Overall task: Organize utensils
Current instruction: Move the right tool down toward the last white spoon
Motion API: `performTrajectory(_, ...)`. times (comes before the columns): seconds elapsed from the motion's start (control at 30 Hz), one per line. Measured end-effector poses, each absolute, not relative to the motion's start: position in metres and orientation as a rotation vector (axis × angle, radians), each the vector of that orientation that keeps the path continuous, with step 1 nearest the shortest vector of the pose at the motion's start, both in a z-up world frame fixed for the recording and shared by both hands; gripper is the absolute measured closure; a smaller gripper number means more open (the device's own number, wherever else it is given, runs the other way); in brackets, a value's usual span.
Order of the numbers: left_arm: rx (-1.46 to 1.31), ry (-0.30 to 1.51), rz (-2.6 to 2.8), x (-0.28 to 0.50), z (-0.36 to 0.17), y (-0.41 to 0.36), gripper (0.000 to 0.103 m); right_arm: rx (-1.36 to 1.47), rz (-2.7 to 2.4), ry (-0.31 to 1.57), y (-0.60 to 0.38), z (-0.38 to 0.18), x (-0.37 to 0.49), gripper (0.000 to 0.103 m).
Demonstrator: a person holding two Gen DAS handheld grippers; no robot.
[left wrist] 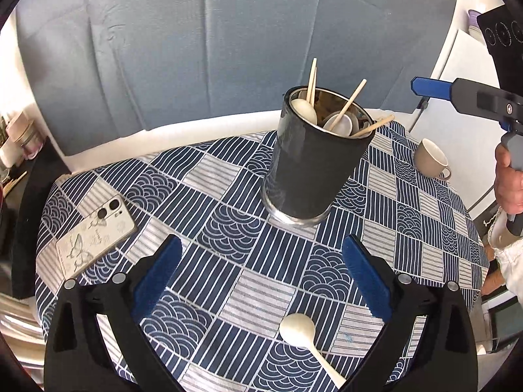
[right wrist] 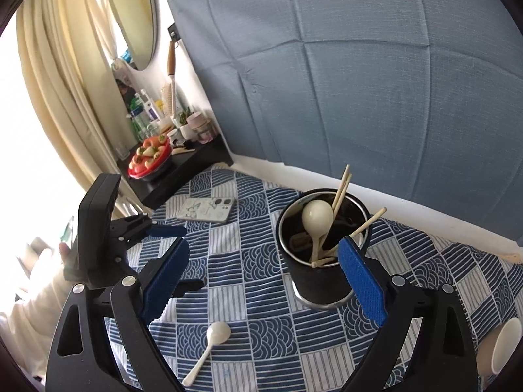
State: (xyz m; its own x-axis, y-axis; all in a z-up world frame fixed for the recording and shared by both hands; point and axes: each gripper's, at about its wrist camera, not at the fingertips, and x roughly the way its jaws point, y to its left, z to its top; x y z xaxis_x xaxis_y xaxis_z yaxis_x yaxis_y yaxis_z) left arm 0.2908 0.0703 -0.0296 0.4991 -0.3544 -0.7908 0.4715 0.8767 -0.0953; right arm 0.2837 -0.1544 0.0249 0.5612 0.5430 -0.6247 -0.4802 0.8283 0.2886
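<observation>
A dark metal utensil holder stands on the patterned tablecloth, holding white spoons and several wooden chopsticks. One white spoon lies loose on the cloth near the front edge. My left gripper is open above the cloth, short of the holder, with the loose spoon below its right finger. In the right wrist view my right gripper is also open and holds nothing; the holder sits just behind its right finger and the loose spoon lies below.
A phone in a butterfly case lies at the cloth's left. A beige cup stands at the far right. A black shelf with a fruit bowl and bottles adjoins the table's far left corner. A blue backdrop hangs behind.
</observation>
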Motion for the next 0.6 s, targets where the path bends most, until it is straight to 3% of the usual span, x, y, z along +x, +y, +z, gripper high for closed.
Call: performTrajectory(0.6, 0.076, 1.007, -0.373, 0.188, -0.083, 0.092, 0.006, -0.034, 0.687, 0.889, -0.112, -0.025, 0.237, 0.015)
